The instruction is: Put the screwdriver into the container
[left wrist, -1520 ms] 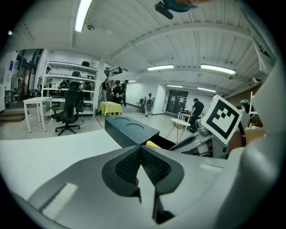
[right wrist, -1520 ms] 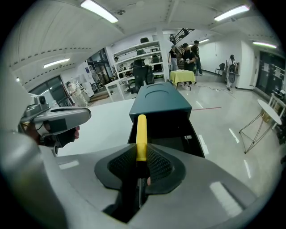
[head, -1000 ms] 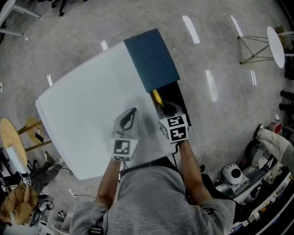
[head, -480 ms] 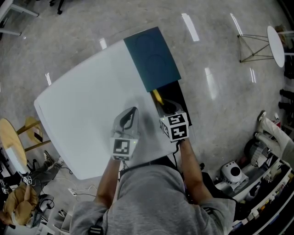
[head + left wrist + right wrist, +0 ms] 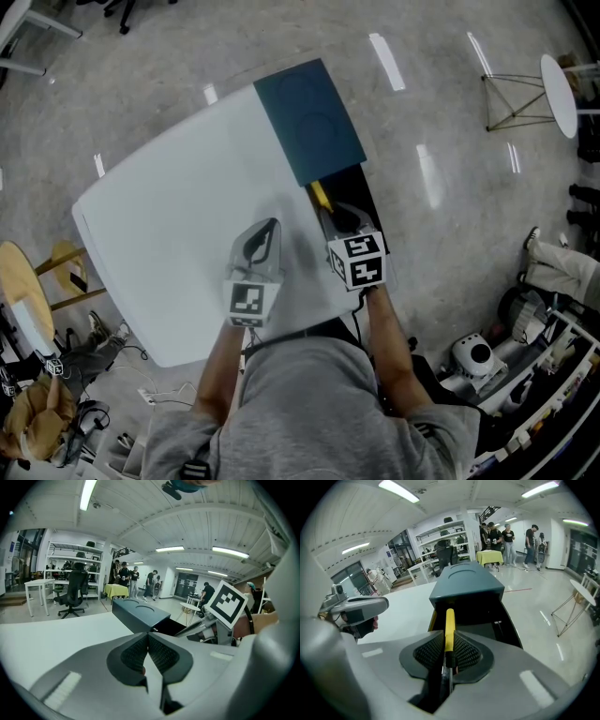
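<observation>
Nearly there I reckon: my right gripper [image 5: 449,639] has its jaws closing on the yellow screwdriver [image 5: 449,620], which pokes out over the open container [image 5: 509,629] at the desk's [image 5: 178,225] right edge, drop not yet done, and the left gripper [image 5: 148,644] hovers with jaws pressed together on nothing.

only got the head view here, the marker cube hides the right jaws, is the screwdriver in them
Observer: Yes. The right gripper view shows the right gripper with its pads on the yellow handle of the screwdriver, jaws closing.
Operator: which end leads
Observer: The handle leads, toward the open container; the metal shaft runs back between the jaws.
Operator: left gripper holding anything
Observer: No. The left gripper has its jaws together with nothing between them.
</observation>
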